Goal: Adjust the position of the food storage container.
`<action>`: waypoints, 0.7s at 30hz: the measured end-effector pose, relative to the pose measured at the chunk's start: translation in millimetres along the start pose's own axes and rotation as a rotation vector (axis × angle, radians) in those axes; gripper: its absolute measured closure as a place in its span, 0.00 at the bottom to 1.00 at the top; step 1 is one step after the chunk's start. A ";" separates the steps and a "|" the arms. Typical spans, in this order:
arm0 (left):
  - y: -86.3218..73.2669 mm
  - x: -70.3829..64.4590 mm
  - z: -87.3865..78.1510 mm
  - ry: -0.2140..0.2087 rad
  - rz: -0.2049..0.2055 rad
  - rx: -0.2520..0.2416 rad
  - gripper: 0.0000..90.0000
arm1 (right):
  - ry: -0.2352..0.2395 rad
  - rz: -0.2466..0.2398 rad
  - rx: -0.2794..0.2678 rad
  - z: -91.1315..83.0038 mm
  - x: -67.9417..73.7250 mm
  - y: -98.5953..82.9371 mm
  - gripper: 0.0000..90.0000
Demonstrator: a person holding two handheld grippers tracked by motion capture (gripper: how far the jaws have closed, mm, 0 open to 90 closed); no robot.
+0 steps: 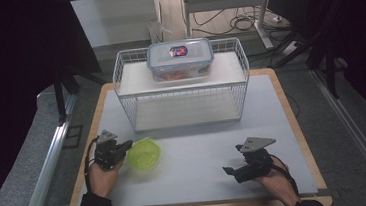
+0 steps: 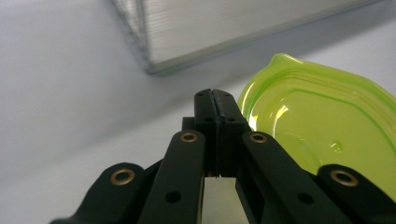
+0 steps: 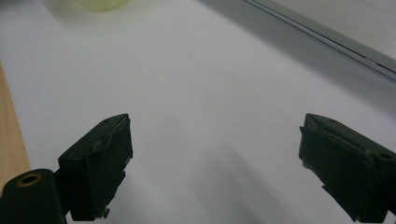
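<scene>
One thin green lid [image 1: 144, 154] lies on the bench [image 1: 200, 146], just beside the closed left tool [image 1: 124, 146].

Two tools, two states: in the left gripper view the left tool's jaws are pressed flat together with nothing visible between them, their tips just beside the lid's [image 2: 327, 126] near rim, and I cannot tell whether they touch it; the right tool [image 1: 232, 171] rests well apart near the bench's front edge, jaws spread wide and empty. The lid looks like translucent moulded plastic, so likely very light, a little springy and slick, prone to skate across the smooth bench if nudged. The raised rim, or the small tab at its far edge, seems the best place to pinch. Behind stands a wire rack [image 1: 182, 85] carrying a clear lidded box [image 1: 180, 59].
</scene>
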State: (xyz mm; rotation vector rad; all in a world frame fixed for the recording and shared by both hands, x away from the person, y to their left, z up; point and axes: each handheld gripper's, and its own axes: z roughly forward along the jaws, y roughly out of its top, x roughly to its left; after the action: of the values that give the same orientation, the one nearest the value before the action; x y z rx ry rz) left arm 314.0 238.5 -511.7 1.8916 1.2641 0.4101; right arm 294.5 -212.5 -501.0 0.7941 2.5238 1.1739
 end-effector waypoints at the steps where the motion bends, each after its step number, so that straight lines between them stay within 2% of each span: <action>1: 1.4 -4.3 2.2 -0.011 0.009 0.003 1.00 | 0.000 0.001 0.001 0.2 -0.1 -0.1 0.11; 5: 5.1 -18.6 7.7 -0.044 0.039 0.018 1.00 | -0.001 0.003 0.003 0.3 -0.2 -0.3 0.10; 6: 6.6 -26.5 10.3 -0.058 0.055 0.027 1.00 | -0.001 0.004 0.003 0.3 -0.3 -0.4 0.10; 12: 11.2 -44.8 20.4 -0.113 0.070 0.027 1.00 | 0.000 0.004 0.010 0.9 -0.5 -0.7 0.10; 18: 13.1 -51.3 23.7 -0.124 0.086 0.026 1.00 | -0.001 0.003 0.012 0.8 -0.6 -0.9 0.10; 21: 12.4 -47.1 18.9 -0.120 0.067 0.017 1.00 | -0.002 0.005 0.011 0.3 -0.6 -0.9 0.10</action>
State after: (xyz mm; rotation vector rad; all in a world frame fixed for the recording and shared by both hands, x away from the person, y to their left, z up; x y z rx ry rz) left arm 312.9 186.6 -506.4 1.9466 1.1311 0.3163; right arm 294.8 -213.1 -501.9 0.8037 2.5305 1.1615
